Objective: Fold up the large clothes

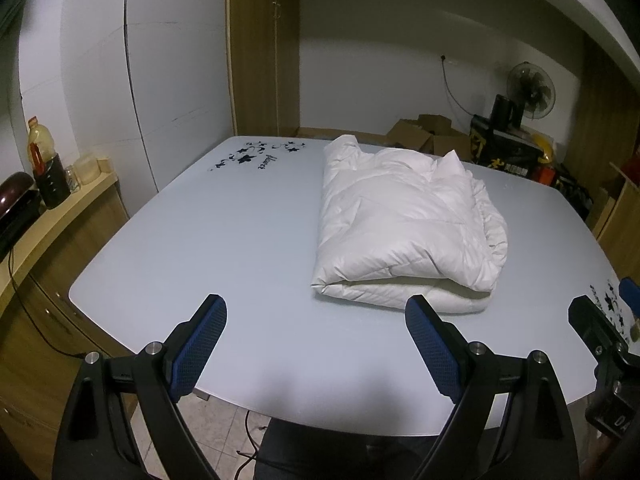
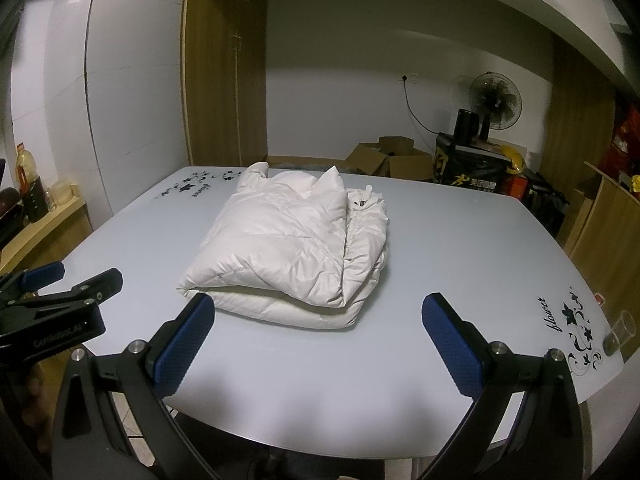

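Pale blue-grey glass tabletop (image 1: 208, 240), wide and rounded at the corners, bare over most of its left half and along the near edge. Printed with black flower patterns at the far left corner (image 1: 256, 154) and the near right corner (image 2: 568, 320). Bounded on the left by a wooden counter (image 1: 48, 216) just beside it, behind by cardboard boxes (image 2: 384, 160) and a fan (image 2: 496, 100), on the right by a wooden shelf (image 2: 604, 216). Open floor visible only under the near edge.

White puffy jacket (image 1: 404, 220), quilted, folded into a thick squarish bundle, lying right of centre on the tabletop, well clear of every edge. Layers stacked at the near side, gathered ruffled folds along the right side, collar points sticking up at the far end.

Left tongs (image 1: 316, 344) spread wide, empty, hovering over the near edge, right pad close to the bundle's near corner without touching. Right tongs (image 2: 318, 336) likewise spread wide and empty, left pad just before the bundle's near edge.

Clear plastic cup (image 2: 620, 332) standing at the near right corner, close to the rim.
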Demonstrator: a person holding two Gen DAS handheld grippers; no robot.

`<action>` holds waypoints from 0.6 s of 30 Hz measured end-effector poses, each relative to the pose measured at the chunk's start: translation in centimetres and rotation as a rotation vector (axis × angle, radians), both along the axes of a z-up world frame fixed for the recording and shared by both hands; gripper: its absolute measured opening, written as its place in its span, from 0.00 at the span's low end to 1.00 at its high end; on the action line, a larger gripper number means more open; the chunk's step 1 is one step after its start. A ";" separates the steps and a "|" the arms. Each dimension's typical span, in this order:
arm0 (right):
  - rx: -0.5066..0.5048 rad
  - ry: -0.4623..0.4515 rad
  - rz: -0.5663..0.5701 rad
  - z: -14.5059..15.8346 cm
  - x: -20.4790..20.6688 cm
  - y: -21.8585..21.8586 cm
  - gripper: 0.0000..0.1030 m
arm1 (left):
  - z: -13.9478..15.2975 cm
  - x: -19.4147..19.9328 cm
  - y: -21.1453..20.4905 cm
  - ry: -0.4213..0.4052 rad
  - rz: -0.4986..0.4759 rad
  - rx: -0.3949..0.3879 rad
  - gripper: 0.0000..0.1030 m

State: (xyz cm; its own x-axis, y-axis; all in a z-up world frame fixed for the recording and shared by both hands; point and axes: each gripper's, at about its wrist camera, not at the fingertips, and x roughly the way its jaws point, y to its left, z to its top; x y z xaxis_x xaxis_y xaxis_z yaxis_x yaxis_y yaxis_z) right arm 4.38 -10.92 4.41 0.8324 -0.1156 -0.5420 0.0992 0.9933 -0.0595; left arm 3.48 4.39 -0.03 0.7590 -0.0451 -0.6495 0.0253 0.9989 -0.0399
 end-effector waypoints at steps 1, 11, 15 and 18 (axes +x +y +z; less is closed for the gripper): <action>0.000 0.000 0.000 0.0 0.0 0.0 1.00 | 0.0 0.0 0.0 0.001 0.000 0.001 0.89; 0.000 0.002 -0.003 0.0 0.1 0.2 1.00 | -0.1 0.0 0.2 0.011 0.006 -0.005 0.89; -0.001 0.005 0.001 -0.1 0.0 0.1 1.00 | -0.3 -0.1 0.1 0.017 0.001 -0.003 0.89; -0.001 0.009 0.004 -0.1 -0.1 0.1 1.00 | -0.4 -0.1 0.0 0.026 -0.003 -0.007 0.89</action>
